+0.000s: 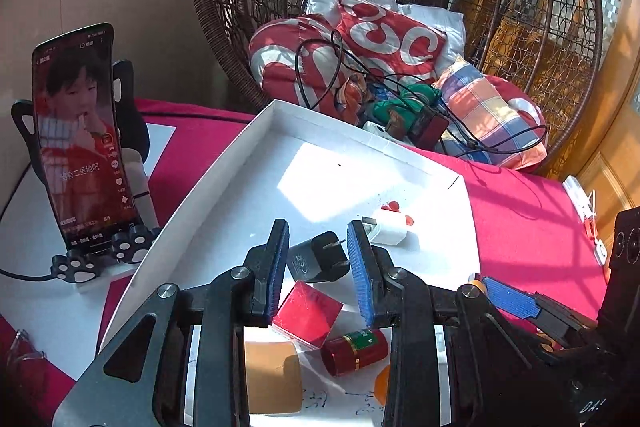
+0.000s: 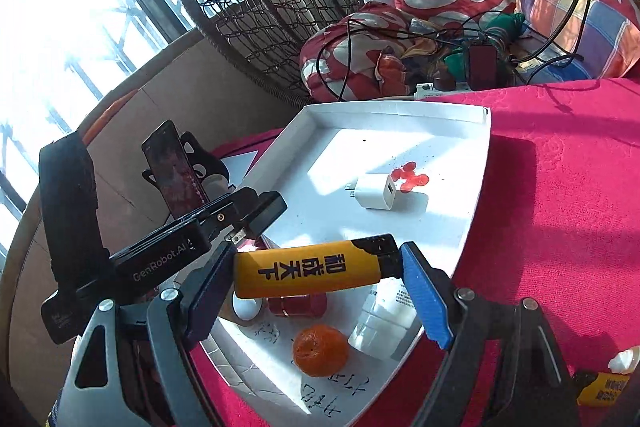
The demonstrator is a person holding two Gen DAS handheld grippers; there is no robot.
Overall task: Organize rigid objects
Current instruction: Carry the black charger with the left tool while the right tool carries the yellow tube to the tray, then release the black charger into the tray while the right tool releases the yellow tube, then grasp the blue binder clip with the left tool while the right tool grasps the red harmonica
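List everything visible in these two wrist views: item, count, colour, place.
tray: 1, white, on red cloth
black charger: 1, between left fingers
white charger: 1, mid-tray
lighter: 1, yellow-black, between right fingers
second lighter: 1, yellow, on cloth
red box: 1, near tray end
red cylinder: 1, beside box
tape roll: 1, tan
orange: 1
white bottle: 1
phone: 1, on black stand
left gripper
right gripper

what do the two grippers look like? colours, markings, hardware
Both match: grey angular frames with triangular cut-outs, black linkages with silver pivot bolts, and fingers faced in ribbed blue pads. The left gripper body carries white "GenRobot.AI" lettering in the right wrist view. The right gripper is built the same. No sleeves or hands visible.
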